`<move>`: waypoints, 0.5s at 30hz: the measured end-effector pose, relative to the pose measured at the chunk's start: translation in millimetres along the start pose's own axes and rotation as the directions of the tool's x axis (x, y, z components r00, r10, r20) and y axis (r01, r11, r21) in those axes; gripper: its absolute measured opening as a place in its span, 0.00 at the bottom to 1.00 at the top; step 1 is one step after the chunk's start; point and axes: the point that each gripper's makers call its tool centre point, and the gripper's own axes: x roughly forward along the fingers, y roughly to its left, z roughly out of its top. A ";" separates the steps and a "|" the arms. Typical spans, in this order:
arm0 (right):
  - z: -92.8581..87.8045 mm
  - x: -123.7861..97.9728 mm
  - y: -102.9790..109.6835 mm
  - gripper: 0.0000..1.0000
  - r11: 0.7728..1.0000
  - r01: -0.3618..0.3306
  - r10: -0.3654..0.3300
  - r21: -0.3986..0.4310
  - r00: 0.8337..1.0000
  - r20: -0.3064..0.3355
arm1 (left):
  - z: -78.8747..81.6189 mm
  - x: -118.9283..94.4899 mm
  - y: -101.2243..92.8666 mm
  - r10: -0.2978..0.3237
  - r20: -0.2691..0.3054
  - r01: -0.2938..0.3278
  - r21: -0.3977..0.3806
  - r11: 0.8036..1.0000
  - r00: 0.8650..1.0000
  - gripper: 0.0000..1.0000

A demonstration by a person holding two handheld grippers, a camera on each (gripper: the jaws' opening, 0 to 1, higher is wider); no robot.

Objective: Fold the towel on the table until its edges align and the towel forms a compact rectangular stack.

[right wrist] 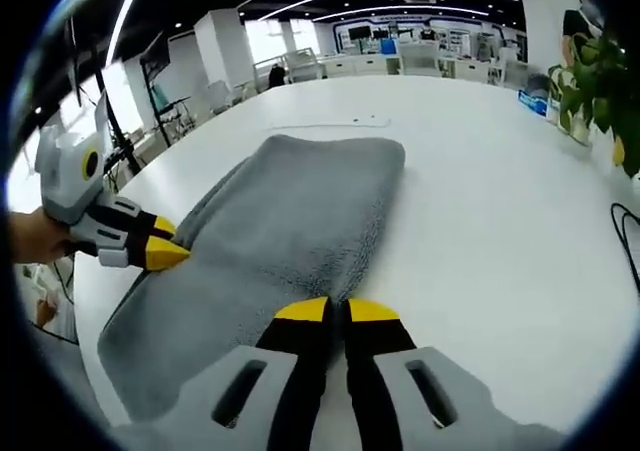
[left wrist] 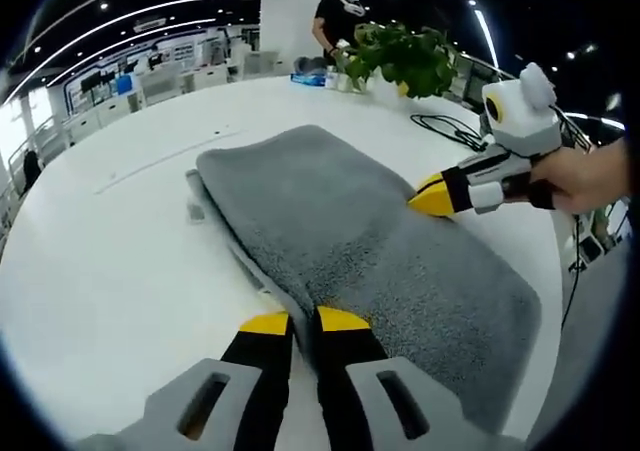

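A grey towel (left wrist: 370, 241) lies folded lengthwise on the white desk (left wrist: 120, 261), a long thick strip with its layered edge showing along one side. In the left gripper view it runs from about 11 o'clock down to 5 o'clock; in the right gripper view the towel (right wrist: 290, 231) stretches from 12 o'clock toward 8 o'clock across the desk (right wrist: 500, 221).

The left claw (left wrist: 303, 323) rises at 6 o'clock, its yellow tips pinched together on the towel's near long edge, clenched on the cloth. It also shows in the right gripper view at 9 o'clock, where the left claw (right wrist: 172, 249) meets the towel's opposite edge, a hand (right wrist: 35, 236) behind it.

The right claw (right wrist: 338, 311) at 6 o'clock is likewise clenched, with the towel's edge caught between its yellow tips. In the left gripper view the right claw (left wrist: 432, 197) touches the towel's far long edge at 2 o'clock, held by a hand (left wrist: 580, 176).

A potted plant (left wrist: 405, 56) stands at 1 o'clock on the desk's far side, a black cable (left wrist: 450, 126) beside it, and a person in a black top (left wrist: 335, 16) behind. No writing or brand can be read.
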 end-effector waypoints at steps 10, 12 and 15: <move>-0.6 -0.4 0.7 0.04 0.999 -0.011 0.013 -0.046 0.999 0.045 | -0.3 -0.3 -0.2 -0.002 0.012 0.003 -0.014 1.000 1.000 0.08; -0.1 -1.3 1.2 0.04 0.998 -0.011 0.014 -0.056 0.999 0.052 | -0.2 -0.1 0.2 -0.008 0.012 0.008 -0.020 1.000 1.000 0.08; 0.9 -0.8 0.3 0.04 0.998 -0.009 0.012 -0.055 0.999 0.052 | -0.5 -0.1 -0.3 -0.012 0.012 0.013 -0.031 0.999 1.000 0.08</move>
